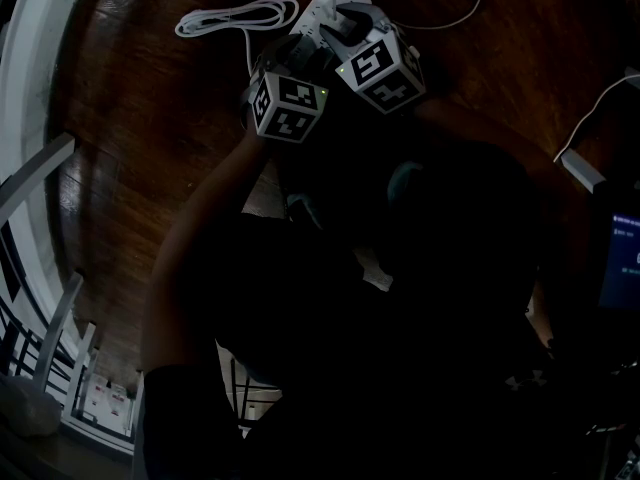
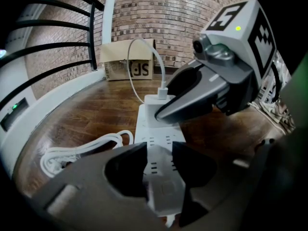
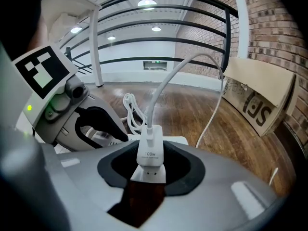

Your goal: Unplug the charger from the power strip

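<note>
right gripper view: right gripper (image 3: 150, 171) grips one charger (image 3: 149, 150), left gripper (image 2: 159, 165) one power strip (image 2: 158, 131)

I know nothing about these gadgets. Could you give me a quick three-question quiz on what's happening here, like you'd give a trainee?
1. Fill in: the left claw clamps the near end of the white ____.
2. Which claw grips the charger? A) the left claw B) the right claw C) neither
3. True or false: the charger lies loose on the floor.

Key
1. strip
2. B
3. False: it stands upright on the strip, between the right claw's jaws.
</note>
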`<state>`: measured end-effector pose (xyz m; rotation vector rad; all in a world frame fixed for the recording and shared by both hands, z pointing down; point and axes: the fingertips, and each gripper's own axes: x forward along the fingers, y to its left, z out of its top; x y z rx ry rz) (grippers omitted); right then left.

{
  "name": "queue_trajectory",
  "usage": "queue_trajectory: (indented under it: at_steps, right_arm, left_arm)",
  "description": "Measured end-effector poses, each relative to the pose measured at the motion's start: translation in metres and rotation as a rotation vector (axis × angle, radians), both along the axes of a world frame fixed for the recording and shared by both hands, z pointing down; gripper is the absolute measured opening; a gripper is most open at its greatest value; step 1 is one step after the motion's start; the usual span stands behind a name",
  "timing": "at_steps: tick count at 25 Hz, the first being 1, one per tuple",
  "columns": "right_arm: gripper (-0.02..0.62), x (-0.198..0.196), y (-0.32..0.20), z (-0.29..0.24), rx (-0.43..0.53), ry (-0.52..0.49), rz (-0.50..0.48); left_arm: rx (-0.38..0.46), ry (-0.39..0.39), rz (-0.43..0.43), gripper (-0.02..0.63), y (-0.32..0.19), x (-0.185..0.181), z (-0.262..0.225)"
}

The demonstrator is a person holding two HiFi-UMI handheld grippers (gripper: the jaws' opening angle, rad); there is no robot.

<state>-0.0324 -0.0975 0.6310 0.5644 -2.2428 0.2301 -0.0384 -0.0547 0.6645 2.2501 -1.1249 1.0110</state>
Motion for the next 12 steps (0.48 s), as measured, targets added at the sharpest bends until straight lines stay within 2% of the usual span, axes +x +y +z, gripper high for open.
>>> queue_trajectory:
  at_steps: [8, 12]
  right_arm:
    - [0.141, -0.001, -0.001, -0.006, 0.014, -0.007, -0.015]
    - [0.141, 0.003, -0.002, -0.012, -0.023, -0.061, 0.031]
  left_arm:
    - [0.0, 0.006, 0.004, 0.166, -0.001, 0.001, -0.002]
    - [-0.003, 0.007, 0.005, 0.166, 0.0, 0.003, -0.002]
